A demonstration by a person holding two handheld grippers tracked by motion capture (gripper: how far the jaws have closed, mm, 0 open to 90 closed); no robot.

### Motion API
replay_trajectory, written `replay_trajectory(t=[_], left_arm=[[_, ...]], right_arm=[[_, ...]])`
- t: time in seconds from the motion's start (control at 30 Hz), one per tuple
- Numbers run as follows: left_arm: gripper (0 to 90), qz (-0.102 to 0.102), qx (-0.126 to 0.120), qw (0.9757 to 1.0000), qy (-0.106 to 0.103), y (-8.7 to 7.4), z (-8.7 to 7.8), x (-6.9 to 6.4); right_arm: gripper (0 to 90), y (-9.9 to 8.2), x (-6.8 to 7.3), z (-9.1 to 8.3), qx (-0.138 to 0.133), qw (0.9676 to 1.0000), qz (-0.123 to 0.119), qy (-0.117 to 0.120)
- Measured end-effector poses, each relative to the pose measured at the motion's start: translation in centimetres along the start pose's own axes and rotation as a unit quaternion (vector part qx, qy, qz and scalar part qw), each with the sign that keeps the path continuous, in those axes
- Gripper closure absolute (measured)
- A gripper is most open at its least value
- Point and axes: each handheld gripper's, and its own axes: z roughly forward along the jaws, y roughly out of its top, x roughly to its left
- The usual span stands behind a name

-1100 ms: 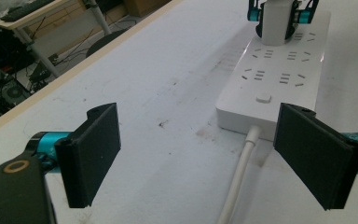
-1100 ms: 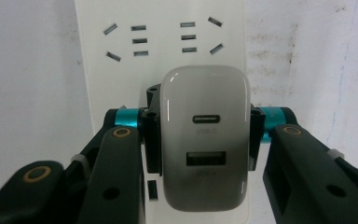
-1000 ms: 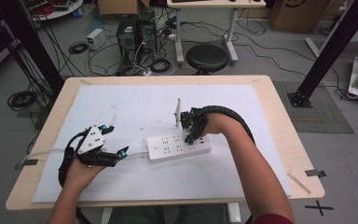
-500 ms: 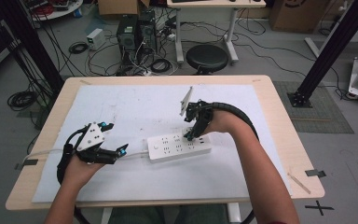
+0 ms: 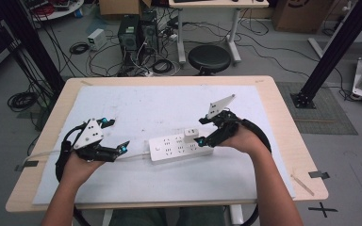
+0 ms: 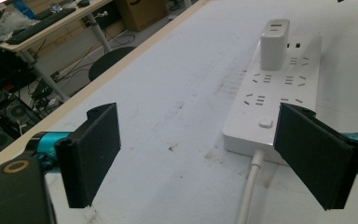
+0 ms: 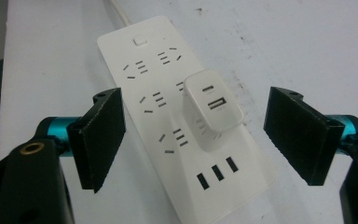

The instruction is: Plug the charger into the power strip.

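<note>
A white power strip (image 5: 174, 148) lies on the white mat near the table's middle, its cable (image 6: 249, 186) running left. A small white charger (image 5: 191, 133) stands plugged into its far row, toward the right end. In the high view my right gripper (image 5: 201, 130) is at the strip's right end. In the right gripper view it (image 7: 200, 135) is open, its jaws standing either side of the charger (image 7: 212, 107) without touching it. My left gripper (image 5: 115, 134) is open just left of the strip's switch end (image 6: 265, 123), holding nothing.
The white mat (image 5: 160, 106) covers most of the wooden table (image 5: 292, 136). Beyond the far edge are a black stool (image 5: 209, 59), computer towers (image 5: 136, 30) and loose cables on the floor. A black frame post (image 5: 332, 47) stands at the right.
My right gripper has pulled back to the right off the strip, and the charger now stands uncovered. The left gripper has barely moved.
</note>
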Motion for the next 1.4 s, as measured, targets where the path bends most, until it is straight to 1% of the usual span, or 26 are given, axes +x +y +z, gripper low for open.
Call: replay_trajectory(t=[0.03, 0.1, 0.13, 0.2, 0.23, 0.27, 0.3, 0.33, 0.37, 0.4, 0.43, 0.5, 0.53, 0.6, 0.63, 0.67, 0.83, 1.07, 1.17, 1.33, 1.4], left_arm=[[14.8, -0.001, -0.001, 1.0000, -0.001, 0.0, -0.1, 0.0], [14.8, -0.001, -0.002, 1.0000, -0.001, 0.0, -0.2, 0.1], [14.8, 0.000, -0.001, 1.0000, -0.001, 0.0, -0.2, 0.2], [14.8, -0.001, -0.002, 1.0000, -0.001, -0.1, -0.3, 0.3], [14.8, -0.003, -0.003, 1.0000, -0.003, -0.2, -0.3, 0.3], [14.8, -0.003, -0.003, 1.0000, -0.004, -0.2, -0.3, 0.4], [14.8, -0.003, -0.001, 1.0000, -0.004, -0.3, -0.3, 0.4], [14.8, -0.006, -0.002, 1.0000, -0.004, -0.4, -0.3, 0.5], [14.8, -0.006, -0.002, 1.0000, -0.004, -0.5, -0.3, 0.6], [14.8, -0.007, -0.003, 1.0000, -0.006, -0.6, -0.3, 0.7], [14.8, -0.007, -0.003, 1.0000, -0.006, -0.6, -0.3, 0.7], [14.8, -0.009, -0.002, 0.9999, -0.005, -0.8, -0.2, 0.9], [14.8, -0.008, 0.000, 1.0000, -0.004, -0.8, -0.3, 1.0], [14.8, -0.010, 0.000, 0.9999, -0.006, -0.9, -0.3, 1.0], [14.8, -0.011, -0.002, 0.9999, -0.005, -0.9, -0.3, 1.0], [14.8, -0.011, -0.003, 0.9999, -0.006, -0.9, -0.3, 1.0], [14.8, -0.011, -0.003, 0.9999, -0.006, -0.9, -0.4, 1.0], [14.8, -0.010, -0.001, 0.9999, -0.004, -0.9, -0.5, 1.1], [14.8, -0.012, -0.003, 0.9999, -0.003, -0.8, -0.5, 1.2], [14.8, -0.013, -0.004, 0.9999, -0.002, -0.8, -0.4, 1.2], [14.8, -0.013, -0.003, 0.9999, -0.002, -0.8, -0.4, 1.2]], right_arm=[[20.5, -0.3, 0.2, -0.3, -0.008, 0.9999, 0.002, -0.007], [20.3, -0.8, 0.6, -0.8, -0.022, 0.9996, 0.009, -0.012], [20.3, -1.0, 0.7, -1.0, -0.031, 0.9993, 0.005, -0.018], [20.3, -1.4, 1.2, -1.5, -0.046, 0.9986, 0.013, -0.023], [20.3, -1.5, 1.4, -1.6, -0.055, 0.9980, 0.010, -0.031], [20.3, -1.9, 1.7, -1.9, -0.071, 0.9965, 0.016, -0.041], [20.3, -1.9, 1.7, -1.9, -0.071, 0.9965, 0.016, -0.041], [20.3, -2.1, 1.8, -2.1, -0.078, 0.9958, 0.021, -0.044], [20.3, -2.6, 1.9, -2.3, -0.096, 0.9937, 0.022, -0.054], [20.3, -2.6, 1.9, -2.3, -0.096, 0.9937, 0.022, -0.054], [20.3, -2.8, 2.0, -2.4, -0.097, 0.9937, 0.030, -0.049], [20.3, -3.2, 2.2, -2.5, -0.102, 0.9926, 0.034, -0.056], [20.3, -3.4, 2.2, -2.5, -0.105, 0.9926, 0.033, -0.052], [20.3, -3.7, 2.2, -2.5, -0.104, 0.9925, 0.036, -0.052], [20.3, -3.8, 2.1, -2.5, -0.105, 0.9926, 0.031, -0.053], [20.3, -3.8, 2.3, -2.6, -0.104, 0.9925, 0.038, -0.052], [20.3, -3.9, 2.1, -2.6, -0.107, 0.9923, 0.036, -0.052], [20.3, -4.2, 2.1, -2.7, -0.110, 0.9915, 0.043, -0.055], [20.3, -4.3, 2.1, -2.6, -0.108, 0.9920, 0.043, -0.051], [20.3, -4.2, 2.0, -2.5, -0.109, 0.9920, 0.040, -0.051], [20.3, -4.2, 2.0, -2.5, -0.107, 0.9921, 0.043, -0.049]])
